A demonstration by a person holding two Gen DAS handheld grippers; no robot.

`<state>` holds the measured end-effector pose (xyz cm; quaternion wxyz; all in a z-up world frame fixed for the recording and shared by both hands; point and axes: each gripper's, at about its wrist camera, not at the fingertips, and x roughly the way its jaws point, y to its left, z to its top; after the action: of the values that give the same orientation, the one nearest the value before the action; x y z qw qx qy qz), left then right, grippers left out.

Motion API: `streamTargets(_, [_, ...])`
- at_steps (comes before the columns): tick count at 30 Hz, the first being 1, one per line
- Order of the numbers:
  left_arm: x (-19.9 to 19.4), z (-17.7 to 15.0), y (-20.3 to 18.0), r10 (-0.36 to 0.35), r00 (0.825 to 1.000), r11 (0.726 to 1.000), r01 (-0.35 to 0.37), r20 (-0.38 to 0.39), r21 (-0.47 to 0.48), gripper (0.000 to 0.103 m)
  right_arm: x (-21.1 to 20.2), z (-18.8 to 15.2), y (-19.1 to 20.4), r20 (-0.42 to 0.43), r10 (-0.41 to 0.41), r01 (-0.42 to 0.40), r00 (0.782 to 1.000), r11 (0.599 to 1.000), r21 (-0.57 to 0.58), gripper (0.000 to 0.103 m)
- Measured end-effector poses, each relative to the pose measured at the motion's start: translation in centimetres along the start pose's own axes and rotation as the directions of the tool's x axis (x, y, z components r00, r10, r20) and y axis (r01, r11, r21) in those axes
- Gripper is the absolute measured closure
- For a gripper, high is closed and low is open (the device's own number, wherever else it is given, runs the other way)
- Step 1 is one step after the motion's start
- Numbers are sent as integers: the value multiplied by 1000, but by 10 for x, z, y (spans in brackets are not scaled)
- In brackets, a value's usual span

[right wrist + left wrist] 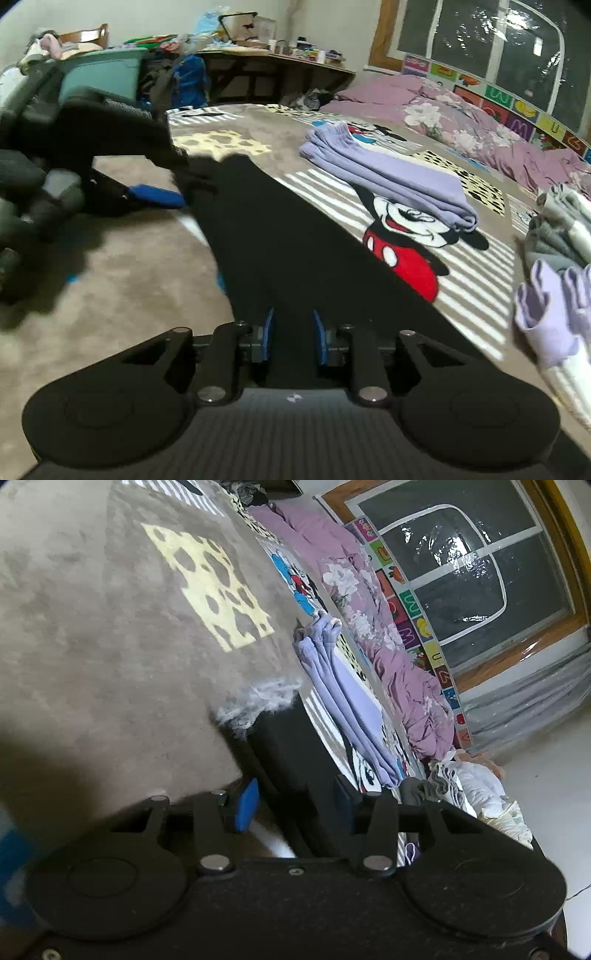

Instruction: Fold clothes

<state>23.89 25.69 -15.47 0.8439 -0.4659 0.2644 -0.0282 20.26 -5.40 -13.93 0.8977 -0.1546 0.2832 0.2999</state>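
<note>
A black garment (280,236) lies stretched across the Mickey Mouse blanket (129,280). My right gripper (293,338) has its blue pads on either side of the garment's near end, with black cloth between them. My left gripper (295,805) stands open, the black garment (291,746) lying between its blue pads without being pinched. The left gripper also shows in the right wrist view (155,195) at the garment's far left corner. A folded lavender garment (388,177) lies on the blanket beyond; it also shows in the left wrist view (340,686).
A purple floral duvet (461,122) lies bunched along the window side. A pile of grey and white clothes (561,229) and a lavender piece (546,317) sit at the right. A cluttered table (280,62) and teal bin (99,77) stand behind.
</note>
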Motion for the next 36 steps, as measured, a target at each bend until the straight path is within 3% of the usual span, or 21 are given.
streamTargets(5, [8,1,-3,30,999,999,-30,10,13,78,0,6,9,-15,-39,39,999,999,-15,77])
streamTargets(7, [8,1,-2,31,999,1000,-31,14,1,84,-15,8,10,37,-35,35,999,999,9,77])
streamTargets(9, [8,1,-2,36,999,999,-36,14,2,85,-29,9,13,95,-13,11,995,1000,20,72])
streamTargets(13, [7,0,-3,37,999,999,-37,14,3,86,-15,-3,14,8,53,-54,999,996,70,59])
streamTargets(16, [7,1,-4,31,999,999,-31,14,4,86,-18,-4,15,21,64,-66,998,987,143,54])
streamTargets(18, [7,2,-5,27,1000,1000,-27,14,7,87,-25,1,10,63,82,-95,995,966,241,51])
streamTargets(20, [7,3,-6,23,1000,1000,-23,14,10,87,-28,4,10,107,36,-63,994,961,270,45])
streamTargets(21, [7,3,-7,21,1000,1000,-21,15,12,88,-21,4,10,92,10,-35,996,962,269,42])
streamTargets(23, [7,4,-8,17,1000,1000,-17,15,15,88,-4,1,5,45,67,-78,997,951,301,35])
streamTargets(25, [7,5,-10,12,1000,1000,-13,15,18,88,-2,3,6,32,84,-89,996,955,281,35])
streamTargets(27, [8,5,-12,9,1000,1000,-9,16,25,89,-14,6,11,78,46,-64,996,965,256,45])
streamTargets(28, [8,4,-13,7,1000,1000,-8,16,28,89,-12,5,11,65,38,-54,997,963,264,45])
streamTargets(31, [5,5,-22,-8,1000,997,6,27,76,91,-1,4,15,16,59,-61,998,970,235,32])
streamTargets(33, [2,4,-28,-24,999,993,20,38,113,91,-1,7,23,-3,47,-46,999,981,191,32])
streamTargets(36, [-4,2,-40,-54,997,984,44,55,170,92,-23,4,19,77,75,-92,994,965,246,32])
